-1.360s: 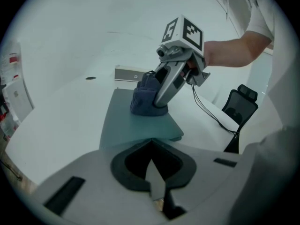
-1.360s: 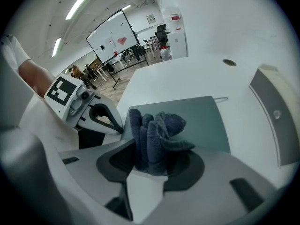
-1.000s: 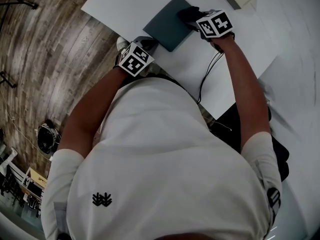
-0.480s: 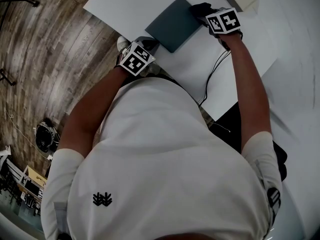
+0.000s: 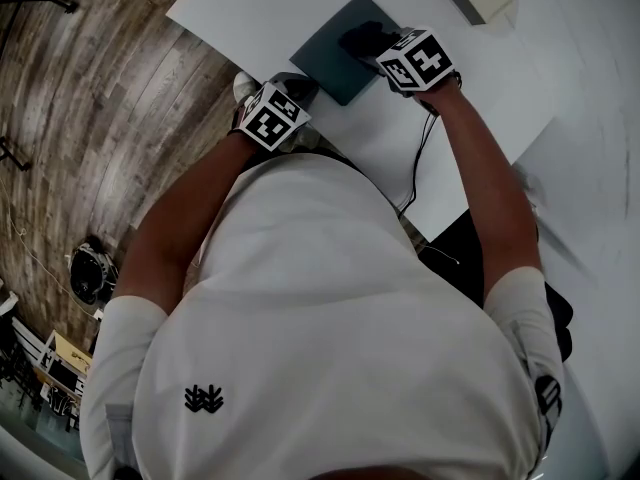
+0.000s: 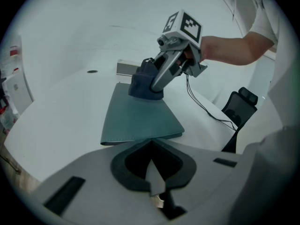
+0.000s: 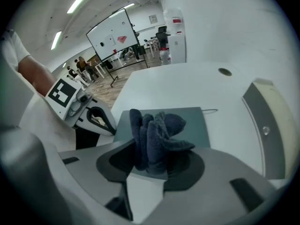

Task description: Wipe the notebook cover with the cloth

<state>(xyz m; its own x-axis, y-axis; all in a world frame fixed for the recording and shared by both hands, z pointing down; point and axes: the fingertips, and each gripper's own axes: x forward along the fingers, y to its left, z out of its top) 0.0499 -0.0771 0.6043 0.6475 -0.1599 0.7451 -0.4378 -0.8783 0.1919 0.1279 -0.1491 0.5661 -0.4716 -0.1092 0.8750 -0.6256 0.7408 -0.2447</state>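
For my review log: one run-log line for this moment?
wiping | right gripper: shut on cloth, on notebook | left gripper: shut, notebook edge

White table point(image 5: 260, 8) on wood-plank floor point(image 5: 90, 118), whiteboard point(image 7: 112, 34) beyond.

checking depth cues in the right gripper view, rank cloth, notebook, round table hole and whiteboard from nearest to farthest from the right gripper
1. cloth, clamped in the right gripper's jaws.
2. notebook, lying flat under and just beyond the cloth.
3. round table hole, farther out, right of centre.
4. whiteboard, across the room, upper left.
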